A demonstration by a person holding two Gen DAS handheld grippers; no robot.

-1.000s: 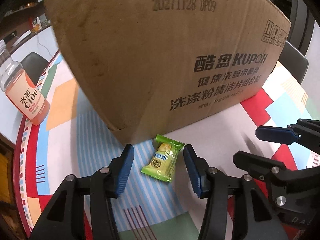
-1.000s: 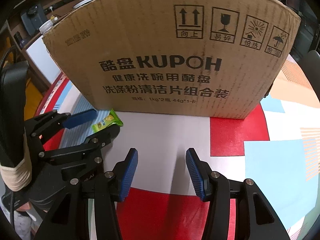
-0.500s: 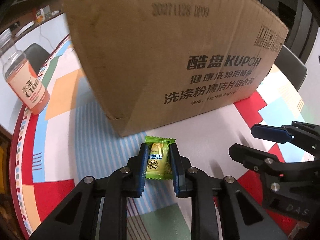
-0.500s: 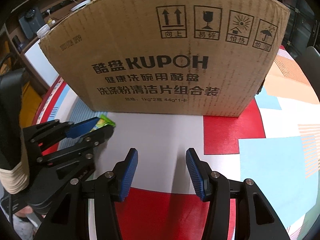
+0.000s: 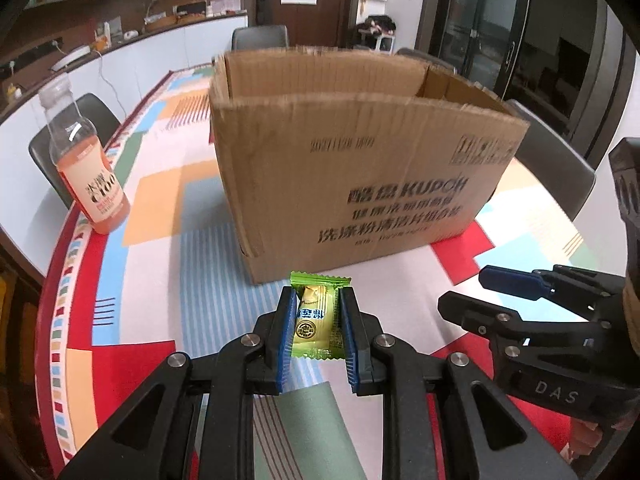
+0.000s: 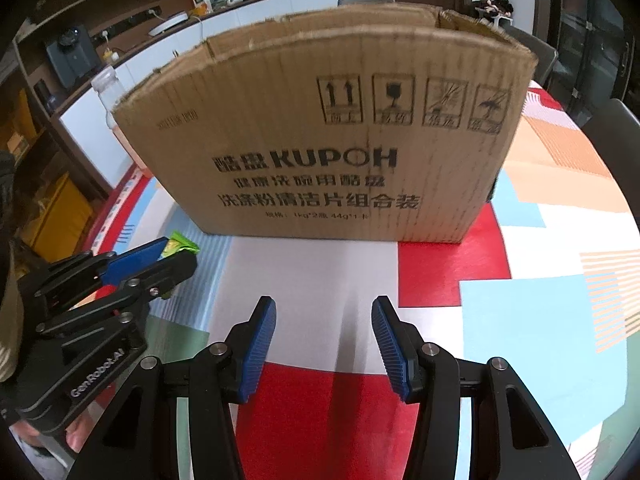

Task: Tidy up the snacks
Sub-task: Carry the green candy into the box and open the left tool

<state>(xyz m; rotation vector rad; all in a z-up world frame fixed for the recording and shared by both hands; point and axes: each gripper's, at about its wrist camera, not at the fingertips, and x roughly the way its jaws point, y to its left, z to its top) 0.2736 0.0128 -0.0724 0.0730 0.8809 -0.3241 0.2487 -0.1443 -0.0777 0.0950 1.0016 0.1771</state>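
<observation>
My left gripper (image 5: 318, 322) is shut on a green and yellow wrapped candy (image 5: 316, 320) and holds it above the table in front of an open cardboard box (image 5: 360, 176). The candy's green end (image 6: 180, 245) shows past the left gripper (image 6: 172, 258) in the right wrist view. My right gripper (image 6: 324, 332) is open and empty, low over the table in front of the box (image 6: 328, 140). It also shows at the right of the left wrist view (image 5: 492, 292).
A bottle of orange drink (image 5: 86, 168) stands at the table's left edge. The table (image 5: 160, 264) has a colourful patterned cloth. Dark chairs (image 5: 560, 176) stand around it. A counter with small items (image 5: 152, 28) runs along the back wall.
My left gripper closed on the candy, then lifted it off the table and pulled back, so the box's open top shows. The right gripper stayed open and rose slightly.
</observation>
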